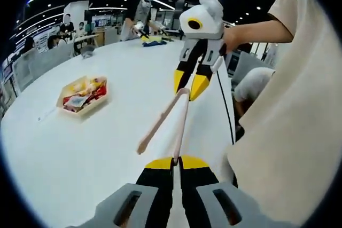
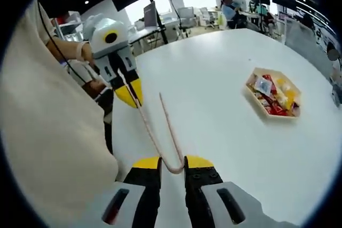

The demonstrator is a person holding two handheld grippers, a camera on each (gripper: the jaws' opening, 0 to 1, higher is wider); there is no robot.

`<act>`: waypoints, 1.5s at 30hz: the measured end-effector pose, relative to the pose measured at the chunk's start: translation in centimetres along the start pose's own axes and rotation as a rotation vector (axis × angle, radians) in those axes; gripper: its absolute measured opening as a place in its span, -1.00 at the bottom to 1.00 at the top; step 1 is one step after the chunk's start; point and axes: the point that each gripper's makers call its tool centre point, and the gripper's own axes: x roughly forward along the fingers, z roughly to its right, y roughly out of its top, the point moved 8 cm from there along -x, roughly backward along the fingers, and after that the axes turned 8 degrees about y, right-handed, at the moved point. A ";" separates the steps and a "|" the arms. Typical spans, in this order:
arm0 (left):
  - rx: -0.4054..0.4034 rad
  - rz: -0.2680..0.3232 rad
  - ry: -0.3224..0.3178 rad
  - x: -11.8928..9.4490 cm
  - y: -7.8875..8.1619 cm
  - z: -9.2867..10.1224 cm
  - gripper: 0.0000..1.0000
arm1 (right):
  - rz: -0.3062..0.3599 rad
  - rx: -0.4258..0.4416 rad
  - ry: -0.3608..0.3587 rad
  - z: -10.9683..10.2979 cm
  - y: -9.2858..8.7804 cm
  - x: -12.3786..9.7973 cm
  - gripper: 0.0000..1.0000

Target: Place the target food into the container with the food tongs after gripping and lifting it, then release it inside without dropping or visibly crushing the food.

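Note:
Pink food tongs (image 1: 160,118) hang in the air over the white table, held between both grippers. My left gripper (image 1: 177,161) is shut on the tip of one tong arm; the other arm splays free to the left. My right gripper (image 1: 189,90) grips the tongs at their bend. In the right gripper view the tongs (image 2: 168,126) run from the bend between my right gripper's jaws (image 2: 173,163) up to the left gripper (image 2: 132,97). A beige tray (image 1: 60,100) (image 2: 251,85) holding colourful food packets sits on the table well away from both grippers.
The white round table (image 1: 123,73) (image 2: 224,57) stretches wide around the tray. The person's beige shirt (image 1: 283,132) (image 2: 48,132) is close beside the grippers. Other people, chairs and desks stand at the table's far side and beyond.

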 end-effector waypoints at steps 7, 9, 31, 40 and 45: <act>-0.020 0.002 0.022 1.0 -0.5 -0.6 -0.99 | 0.004 0.024 -0.007 0.8 -0.6 0.3 -0.69; -0.029 -0.004 0.028 1.5 -0.8 -0.7 -0.99 | 0.000 0.024 -0.011 1.1 -0.8 0.6 -0.69; -0.082 -0.075 0.062 4.2 -2.8 -2.3 -0.97 | -0.058 0.016 -0.052 2.7 -1.7 2.7 -0.69; -0.080 -0.088 0.074 5.0 -3.0 -2.5 -0.96 | -0.066 0.033 -0.063 3.2 -2.1 2.9 -0.69; -0.059 -0.107 0.075 5.2 -3.2 -2.4 -0.96 | -0.069 0.039 -0.063 3.1 -2.3 3.2 -0.69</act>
